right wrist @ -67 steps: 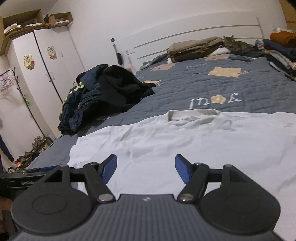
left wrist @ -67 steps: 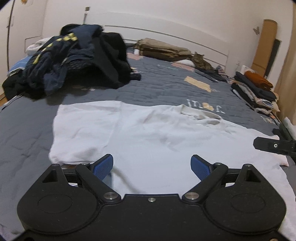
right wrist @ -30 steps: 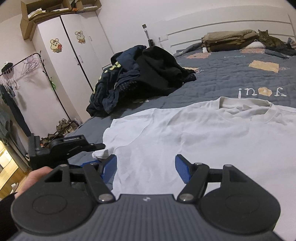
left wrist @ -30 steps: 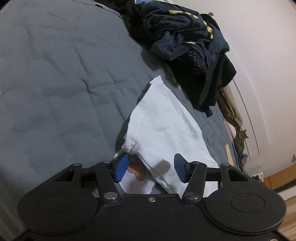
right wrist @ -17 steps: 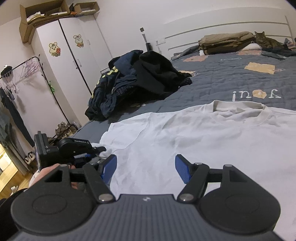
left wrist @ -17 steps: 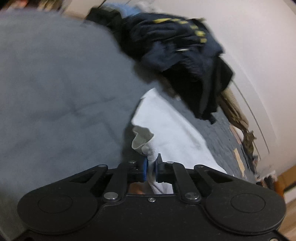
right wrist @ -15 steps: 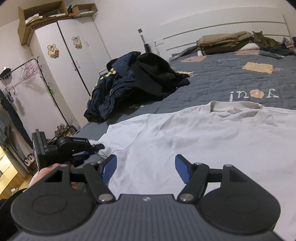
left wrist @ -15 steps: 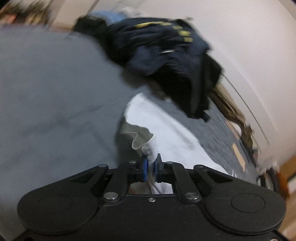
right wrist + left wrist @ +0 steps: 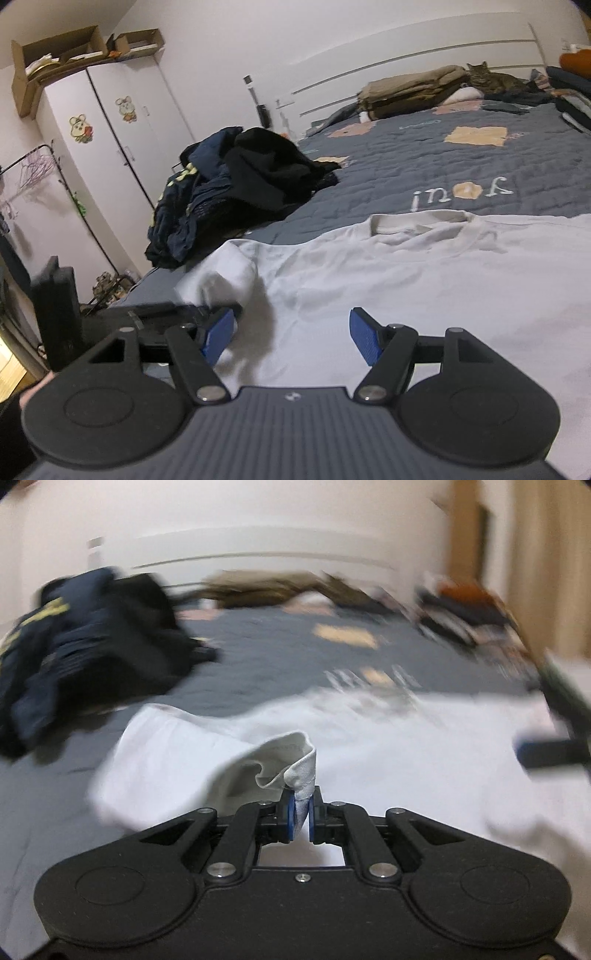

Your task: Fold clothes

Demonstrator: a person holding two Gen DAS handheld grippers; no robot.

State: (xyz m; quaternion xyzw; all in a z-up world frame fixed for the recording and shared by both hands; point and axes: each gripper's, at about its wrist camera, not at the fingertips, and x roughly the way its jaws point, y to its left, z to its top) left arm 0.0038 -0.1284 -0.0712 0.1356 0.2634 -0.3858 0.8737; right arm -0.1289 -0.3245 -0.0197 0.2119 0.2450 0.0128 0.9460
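Since a second ago the left gripper (image 9: 302, 818) has clenched on the sleeve hem of the white T-shirt (image 9: 424, 280) and lifted it off the grey bedspread (image 9: 424, 162), swinging it in over the shirt's body; that sleeve (image 9: 284, 760) now stands up folded between the blue pads. The right gripper (image 9: 291, 334) hangs over the shirt with its jaws released and wide, nothing between them. The shirt lies spread across the near part of the bed, collar toward the headboard, a heap of dark clothes (image 9: 240, 184) beside it
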